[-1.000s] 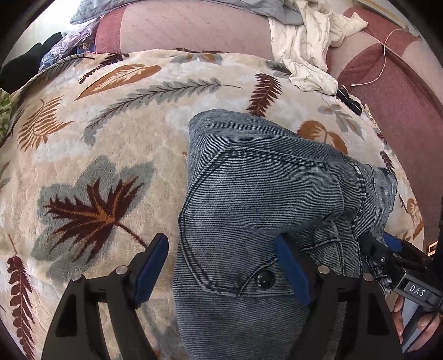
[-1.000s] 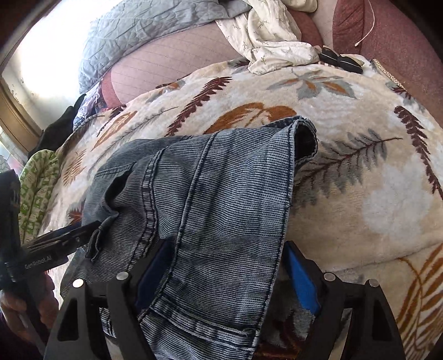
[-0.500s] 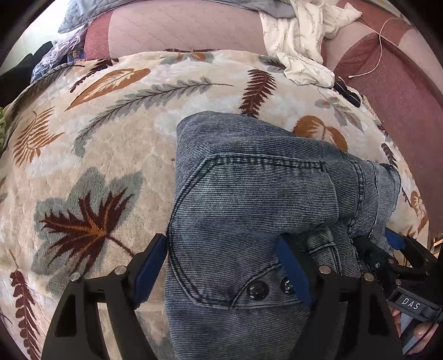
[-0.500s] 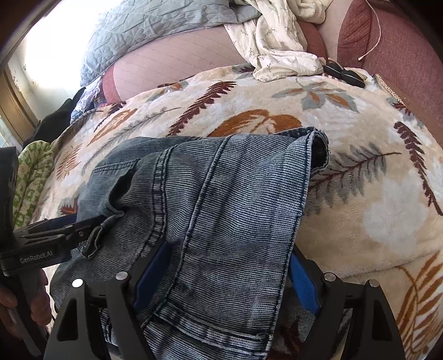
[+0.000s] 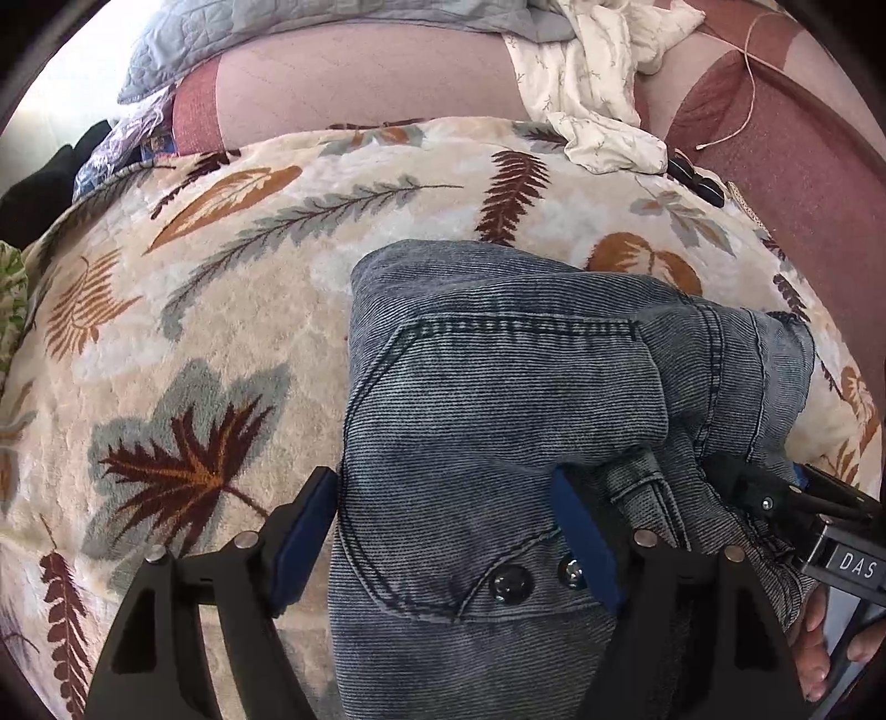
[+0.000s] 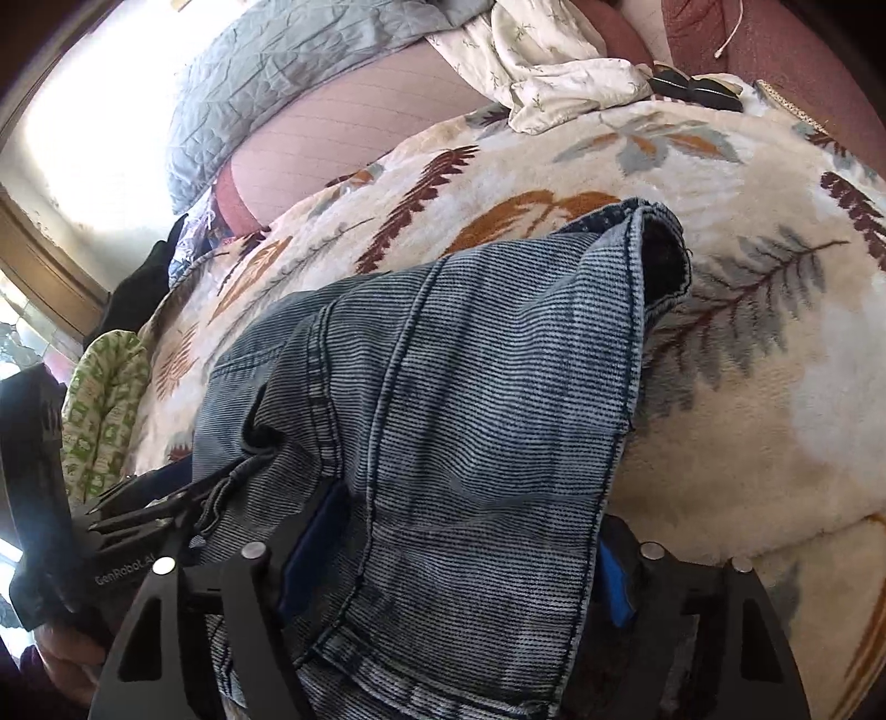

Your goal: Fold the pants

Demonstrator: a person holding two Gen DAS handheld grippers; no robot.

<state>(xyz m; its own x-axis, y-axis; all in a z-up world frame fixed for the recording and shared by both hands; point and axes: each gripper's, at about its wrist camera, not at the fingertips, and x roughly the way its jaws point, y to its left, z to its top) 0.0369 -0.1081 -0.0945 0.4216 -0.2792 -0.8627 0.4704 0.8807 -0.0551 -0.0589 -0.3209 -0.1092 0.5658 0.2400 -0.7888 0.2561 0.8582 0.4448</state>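
Note:
Blue denim pants point(image 5: 498, 399) lie folded in a bundle on a leaf-patterned blanket point(image 5: 194, 310). My left gripper point(image 5: 443, 531) stands open over the waist end with its pocket and two snap buttons; the cloth lies between its blue pads. My right gripper point(image 6: 454, 559) stands open around the leg-hem end of the pants point(image 6: 470, 387), with denim draped over and between its fingers. Each gripper shows in the other's view: the right one point(image 5: 775, 498) at the pants' right edge, the left one point(image 6: 138, 515) at the left edge.
A white printed cloth point(image 5: 592, 83) and a grey quilt point(image 5: 332, 33) lie at the back on a pink mattress point(image 5: 360, 83). A small black object point(image 5: 695, 177) sits by the blanket's far right edge. A green patterned cloth point(image 6: 99, 410) lies at the left.
Both grippers have moved forward over the blanket with the pants between their fingers. The bundle has shifted away from me and sits more compactly.

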